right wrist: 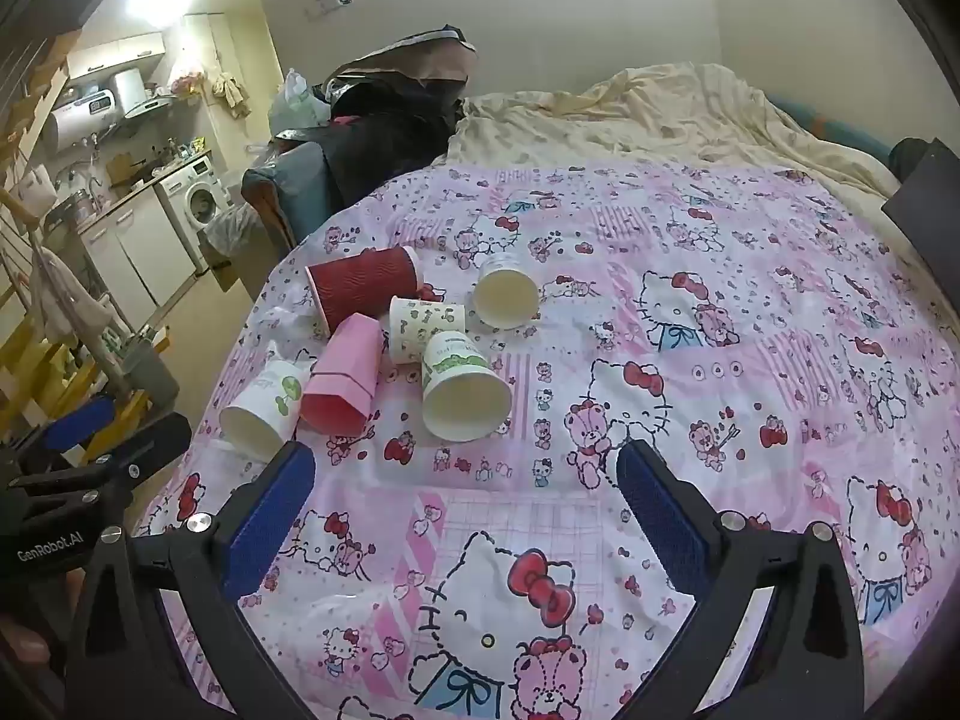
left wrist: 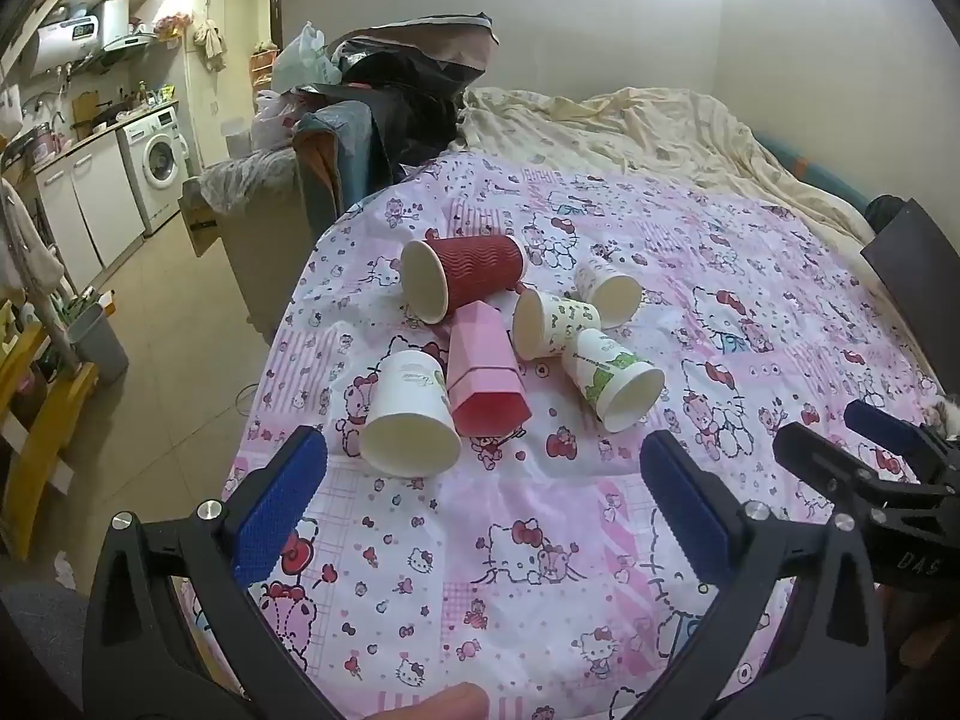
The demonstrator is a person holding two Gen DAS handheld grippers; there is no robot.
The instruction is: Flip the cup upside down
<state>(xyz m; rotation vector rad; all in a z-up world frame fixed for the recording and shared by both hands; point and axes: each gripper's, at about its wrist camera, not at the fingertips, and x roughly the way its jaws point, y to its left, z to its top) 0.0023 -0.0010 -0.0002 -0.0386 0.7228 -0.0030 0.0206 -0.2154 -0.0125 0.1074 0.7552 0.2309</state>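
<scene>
both the left tongs (left wrist: 483, 504) and right tongs (right wrist: 465, 507) were wide open and empty, so no grasp had begun; the nearest white cup (left wrist: 411, 417) lay on its side on the bed (left wrist: 540, 540) at about 11 o'clock of the left tongs, and the next move probably needed a grip around its wall.

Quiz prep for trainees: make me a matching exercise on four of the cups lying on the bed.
Things:
1. ribbed red cup
2. pink cup
3. green-printed cup
4. plain white cup

Places, as the left wrist view shows them:
A. nearest the left gripper
B. farthest right of the four
C. top of the pile, mouth facing left
D. between the plain white and green-printed cups

Pairs: 1-C, 2-D, 3-B, 4-A
</scene>
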